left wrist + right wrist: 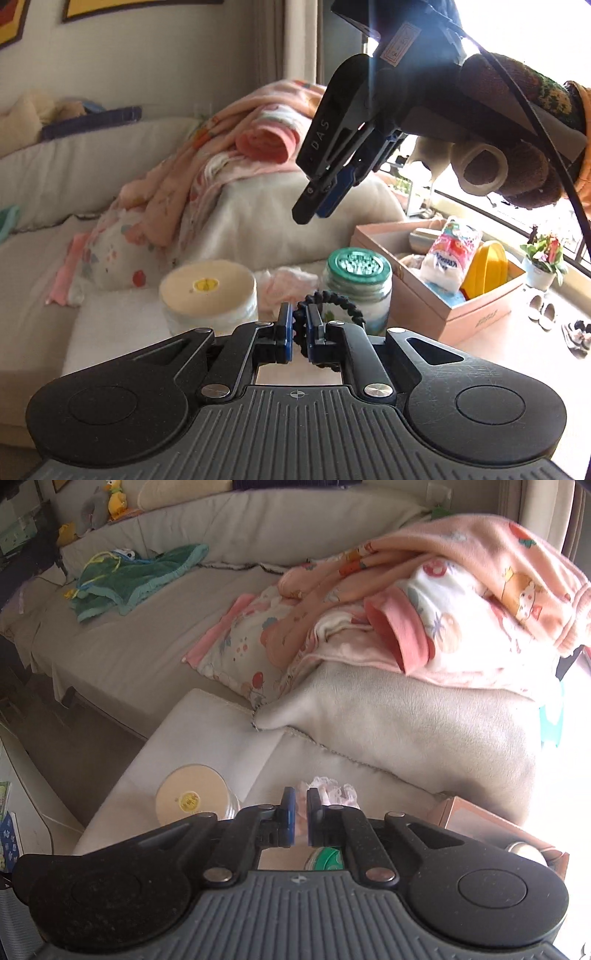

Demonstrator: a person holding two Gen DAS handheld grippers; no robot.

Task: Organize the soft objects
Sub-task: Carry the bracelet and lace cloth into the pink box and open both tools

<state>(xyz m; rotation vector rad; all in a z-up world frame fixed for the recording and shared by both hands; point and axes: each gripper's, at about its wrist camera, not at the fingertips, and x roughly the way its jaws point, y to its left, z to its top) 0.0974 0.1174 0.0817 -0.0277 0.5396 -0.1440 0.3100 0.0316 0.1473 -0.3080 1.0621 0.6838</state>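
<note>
The left gripper (pixel 300 334) is clamped on a black braided elastic hair band (pixel 334 300), whose loop stands up between and to the right of the blue finger pads. The right gripper (pixel 317 206) hangs above and beyond it in the left wrist view, its jaws nearly together with nothing seen between them; from its own camera a narrow gap shows between the pads. Two containers stand just beyond the left gripper: a cream-lidded round tub (pixel 208 291) on the left and a green-lidded glass jar (pixel 357 284) on the right, a small gap between them. A crumpled pink lace cloth (pixel 286 286) lies behind that gap. One pink cardboard box (pixel 461 314) sits to the right of the jar, near it, holding a tissue pack and a yellow item, possibly a lid. Far left, the beige sofa seat (pixel 122 653) offers open surface, with one green towel (pixel 122 579) and a heap of pink printed blankets (pixel 443 590).
</note>
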